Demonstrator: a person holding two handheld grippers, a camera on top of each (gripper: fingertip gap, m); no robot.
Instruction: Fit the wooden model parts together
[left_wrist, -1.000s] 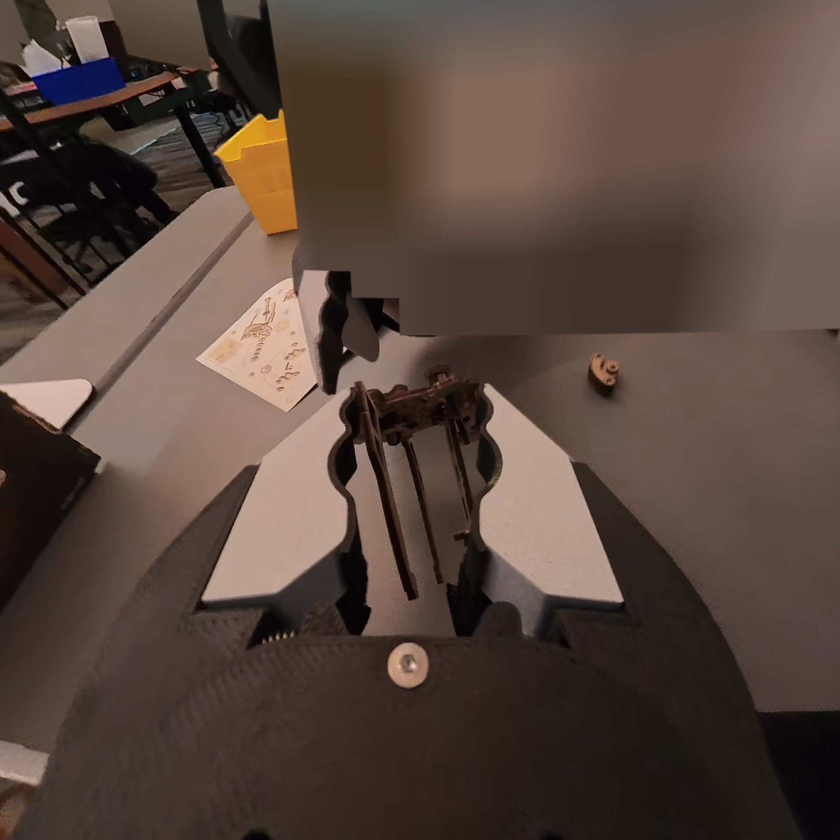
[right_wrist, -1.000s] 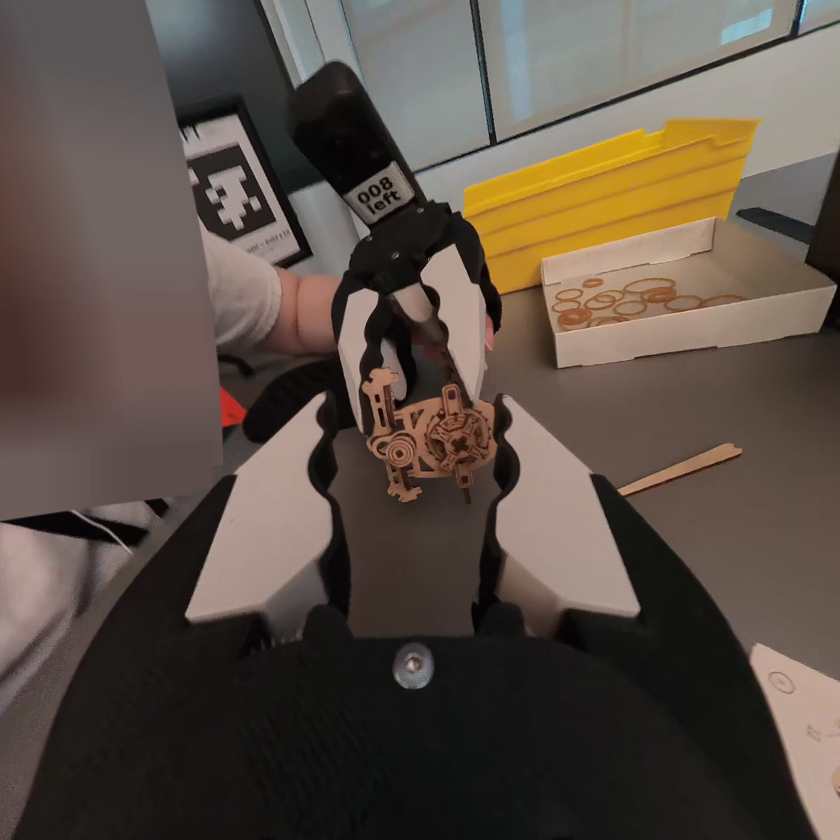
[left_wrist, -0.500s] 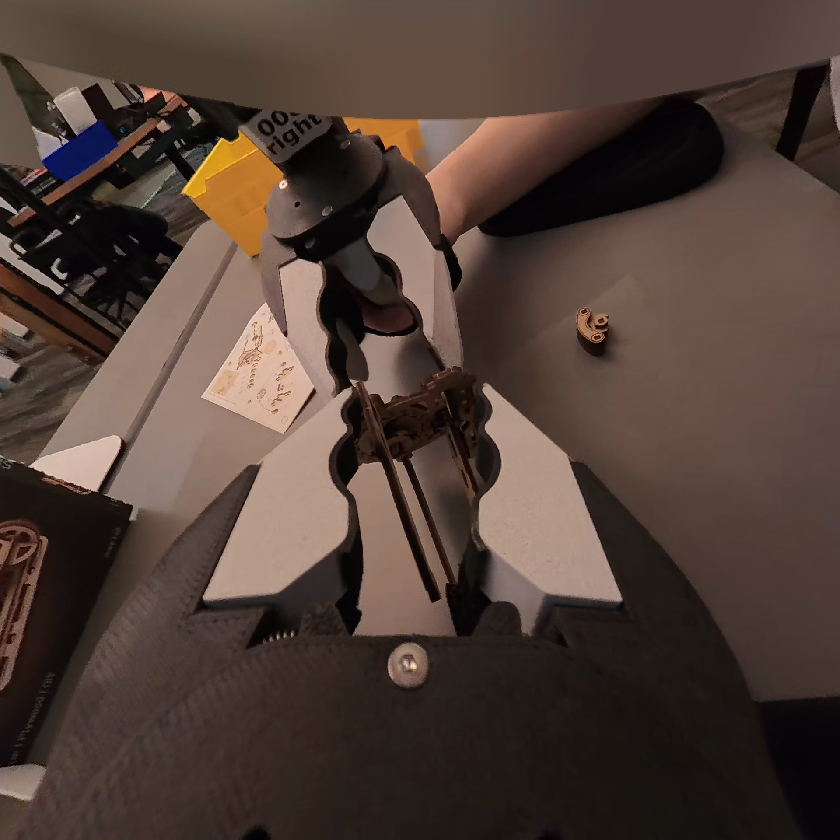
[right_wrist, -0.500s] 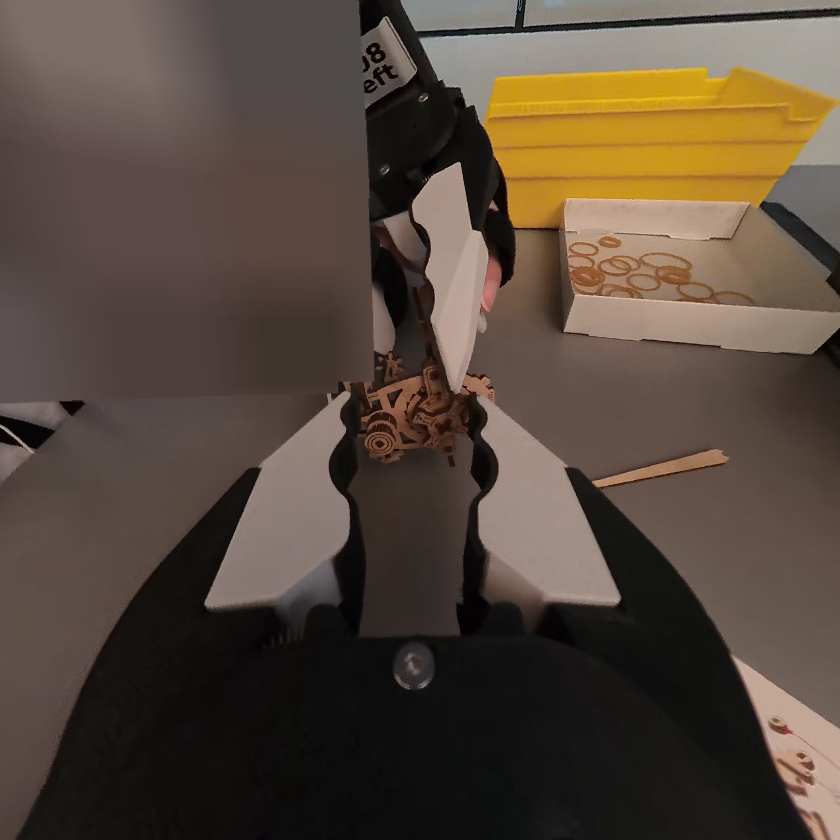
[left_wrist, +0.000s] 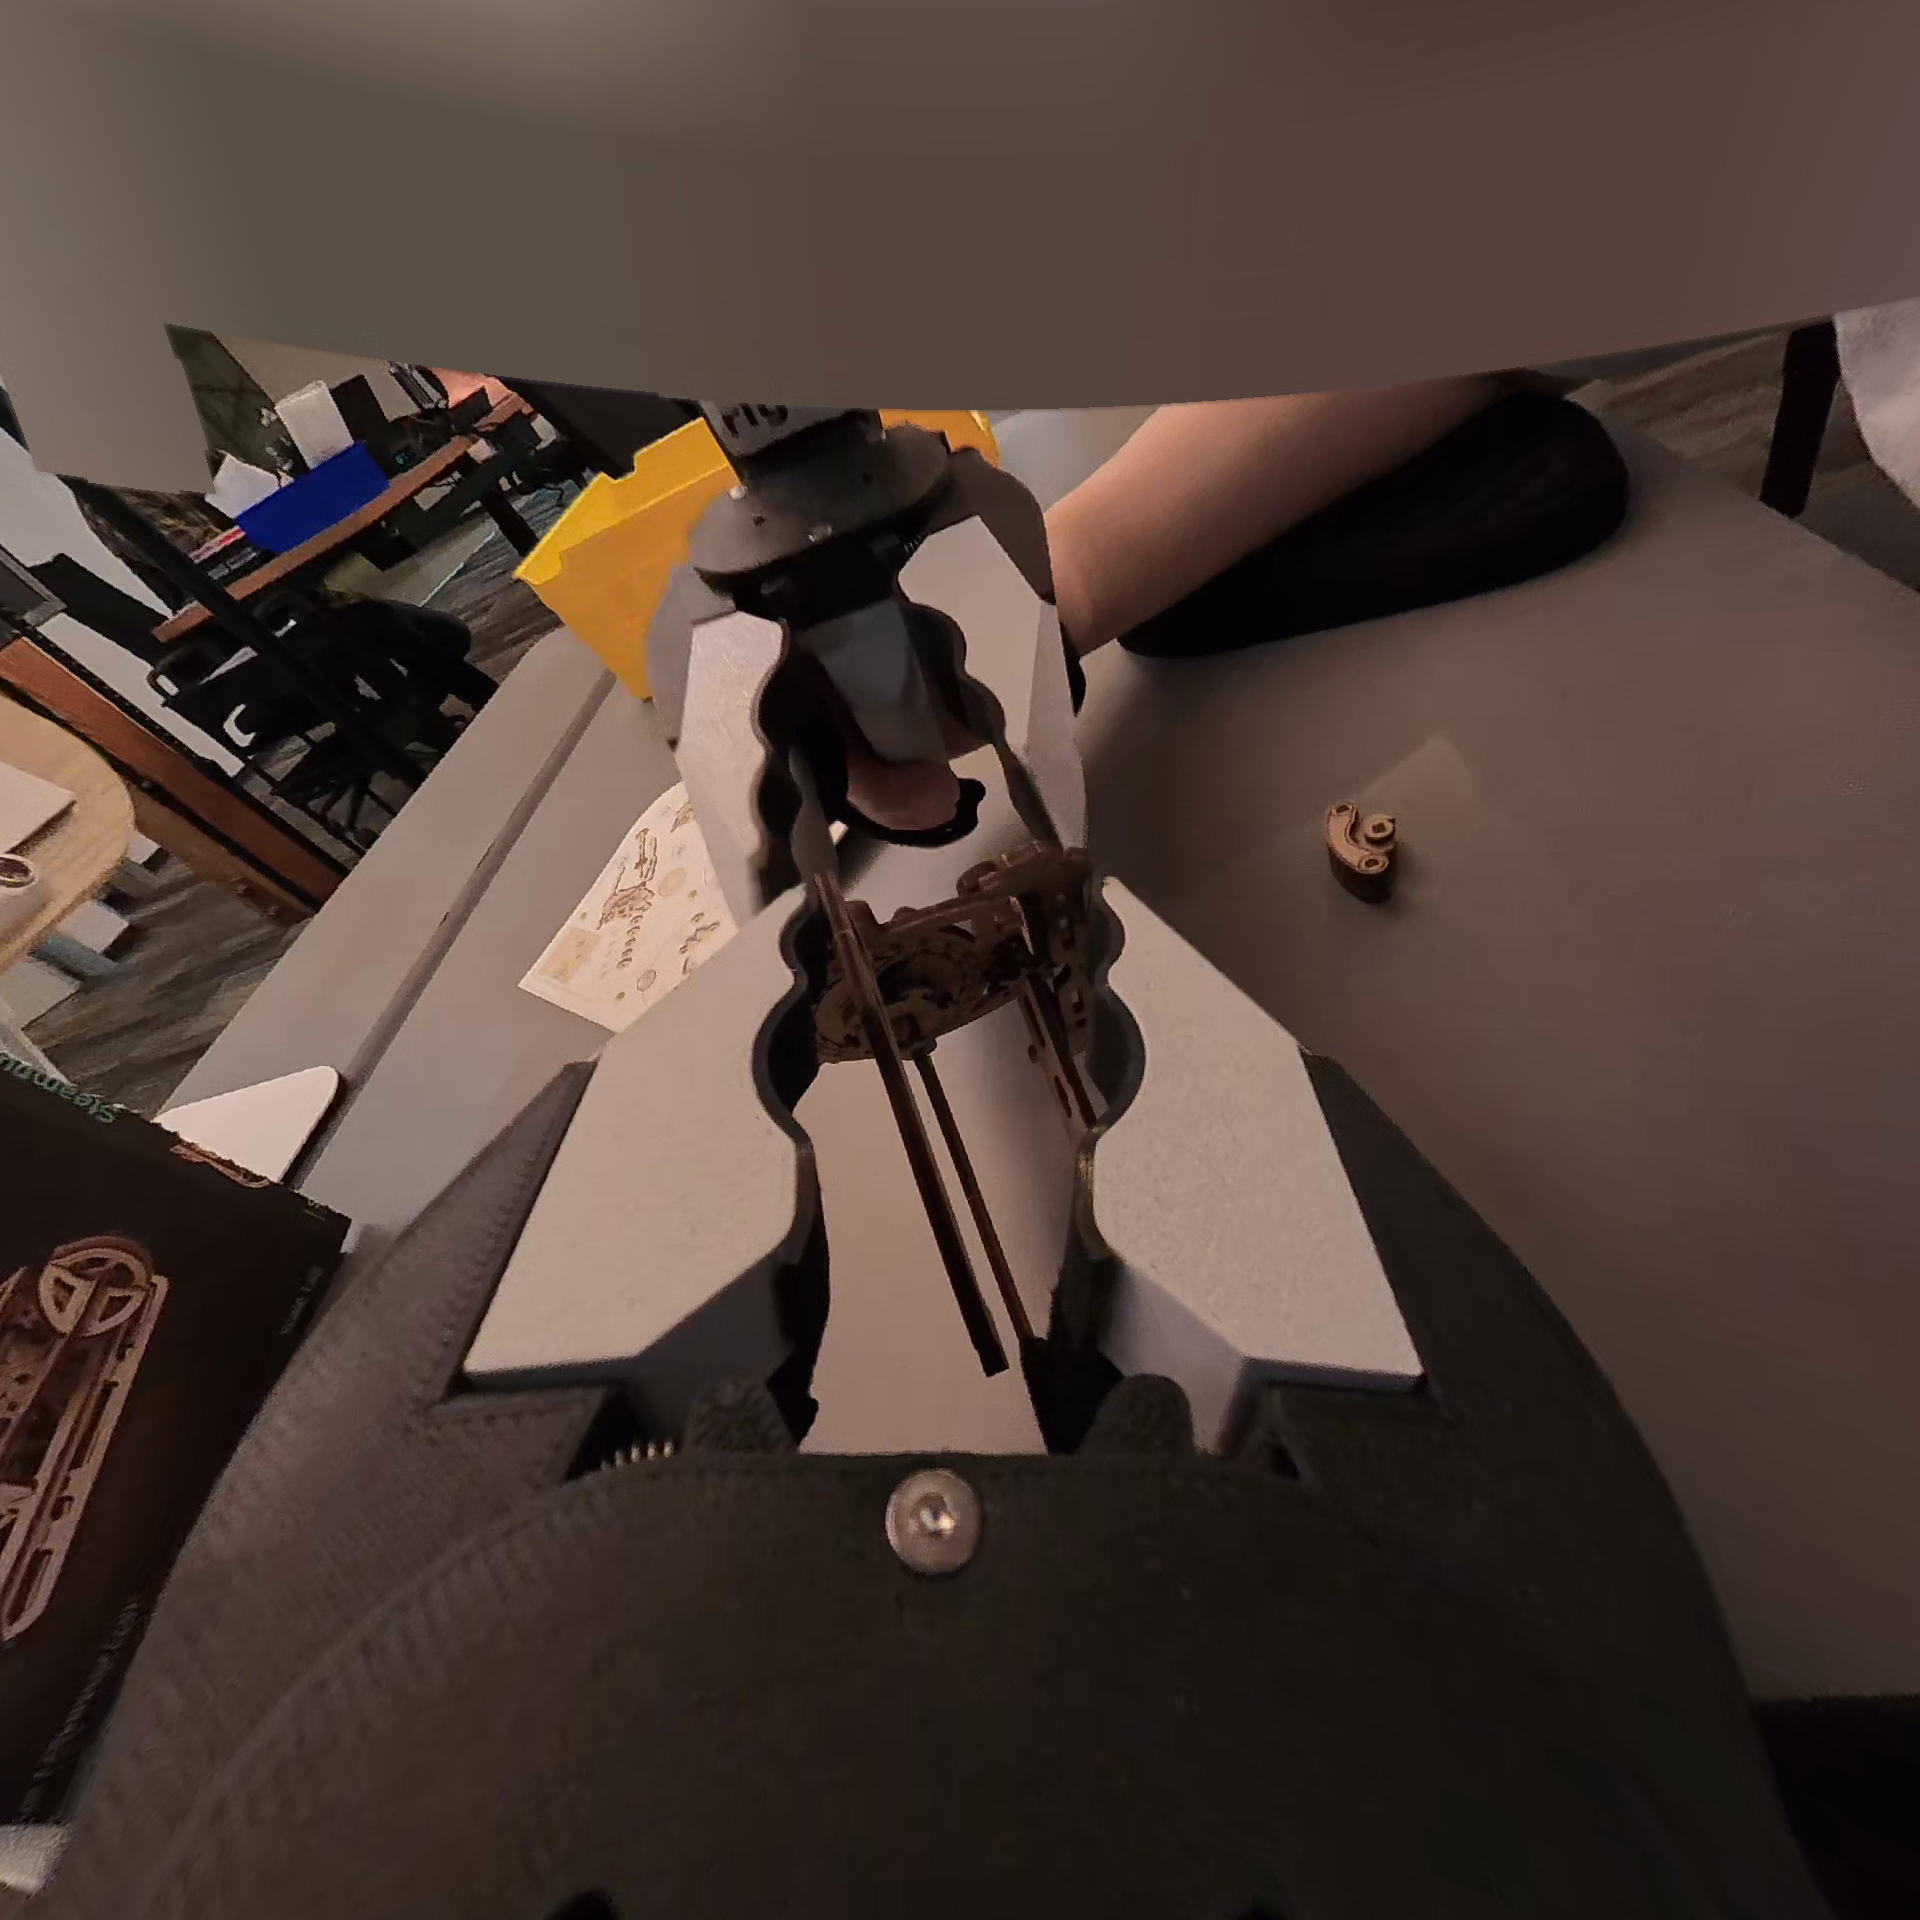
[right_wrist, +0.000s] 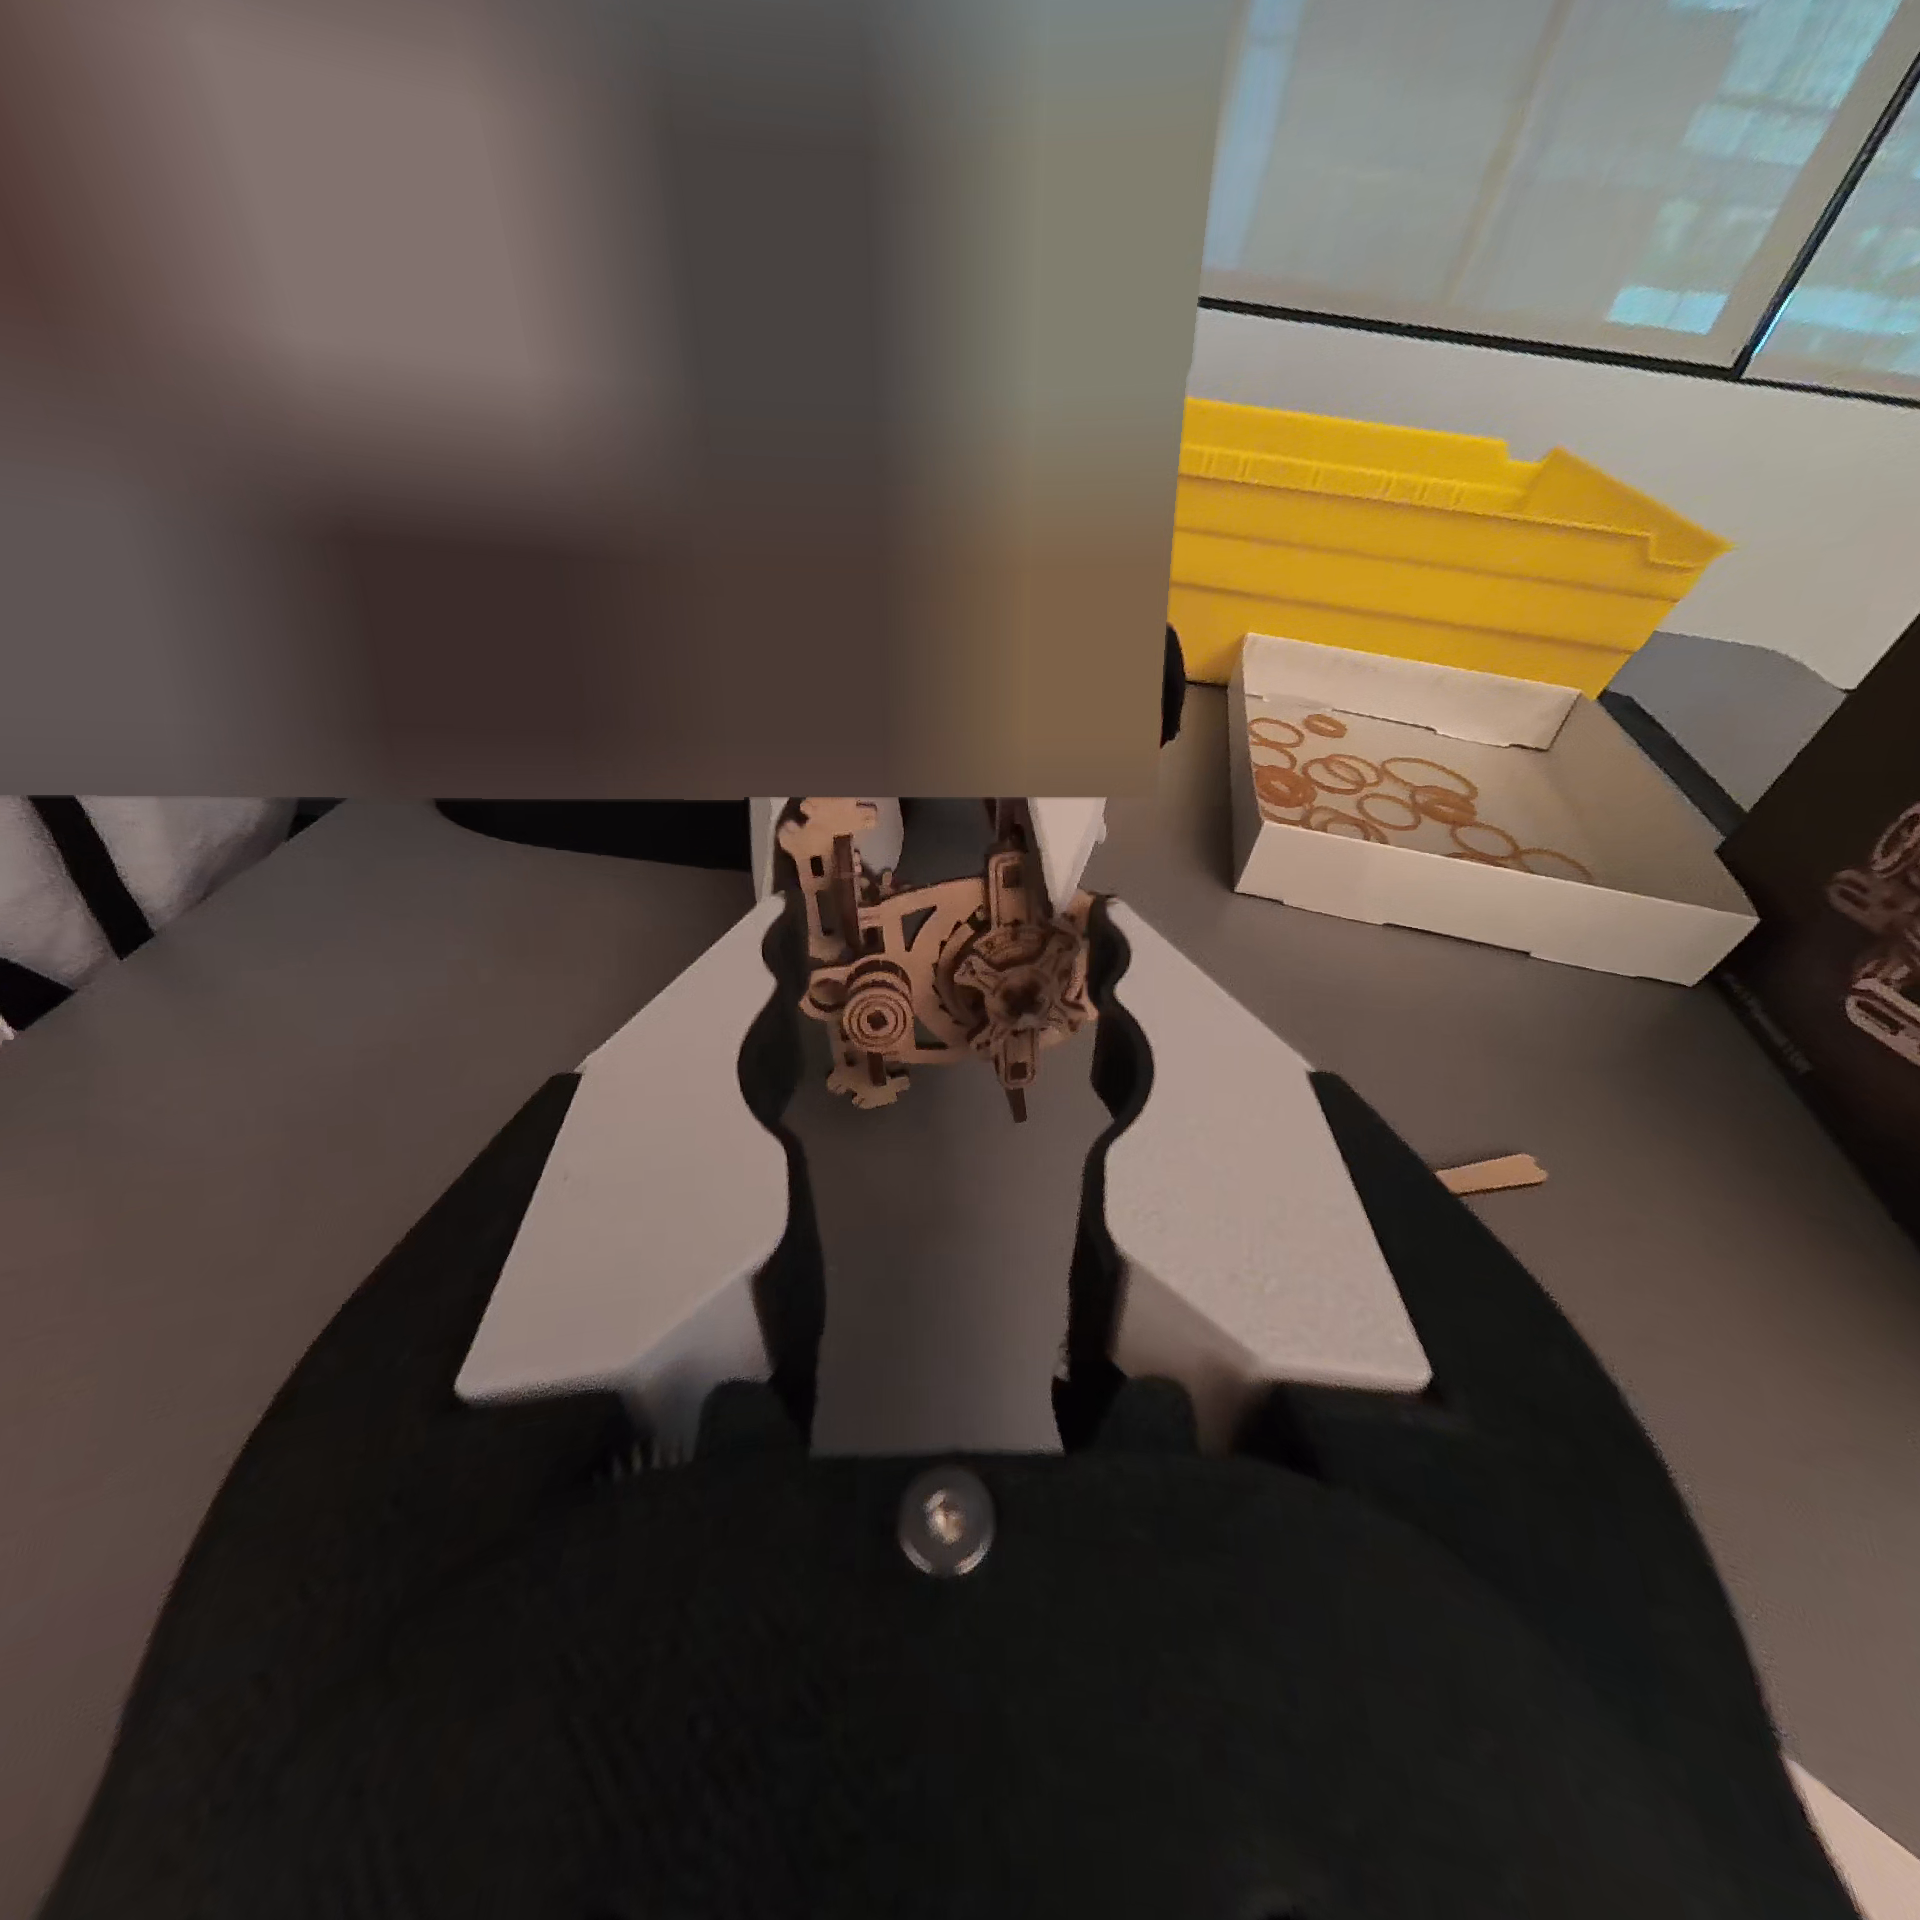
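Observation:
The wooden model (left_wrist: 935, 977), a small gear assembly between thin side plates, hangs above the grey table (left_wrist: 1558, 1143). My left gripper (left_wrist: 951, 914) is shut on it, with its long plates running back between my fingers. My right gripper (right_wrist: 940, 920) faces it from the other side, its fingertips closed against both sides of the model (right_wrist: 935, 987). The right gripper also shows in the left wrist view (left_wrist: 920, 862). The left gripper's white fingers (right_wrist: 1070, 847) show just behind the model, the rest of it hidden by a blurred patch. A small loose wooden part (left_wrist: 1361, 850) lies to the right.
A white tray (right_wrist: 1455, 920) of rubber rings and a yellow bin (right_wrist: 1403, 561) stand at the back. A wooden stick (right_wrist: 1486, 1174) lies beside a dark kit box (right_wrist: 1849, 987). A printed sheet (left_wrist: 634, 935) lies on the left. A person's forearm (left_wrist: 1247, 499) rests on the table. The grippers are tip to tip, or close to it.
My right gripper has come up to the model and narrowed its fingers around it. My left gripper has kept its hold and tilted the model a little.

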